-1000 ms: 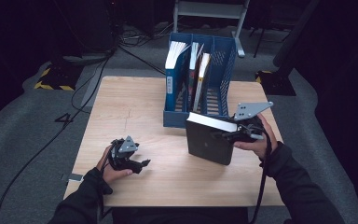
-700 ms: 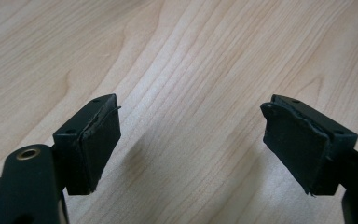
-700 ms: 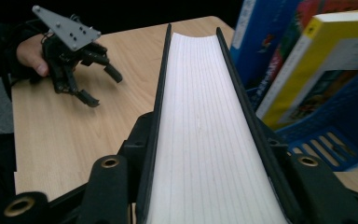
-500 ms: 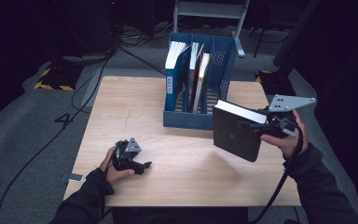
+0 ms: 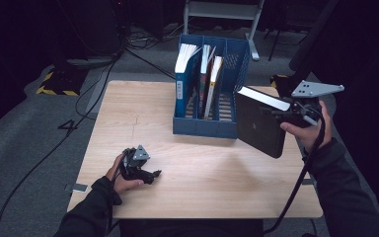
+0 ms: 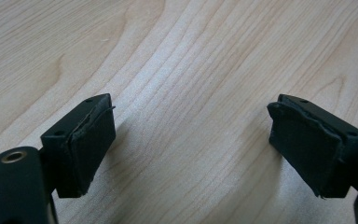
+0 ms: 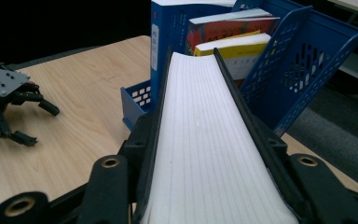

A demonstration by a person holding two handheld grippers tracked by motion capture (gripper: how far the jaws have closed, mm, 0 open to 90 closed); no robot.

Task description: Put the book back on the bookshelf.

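Plenty of bare table (image 5: 202,182) between the left gripper (image 5: 150,174) and the right gripper (image 5: 280,114), but the blue file rack (image 5: 205,127) with its upright books (image 5: 183,74) sits just beside the black book (image 5: 257,127) the right one's clamping.

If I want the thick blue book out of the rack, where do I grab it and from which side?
Grip the blue book at its top edge, coming straight down from above. It stands upright in the blue rack, in the leftmost slot, hemmed by the rack wall and neighbouring books; its top is what rises above the rack.
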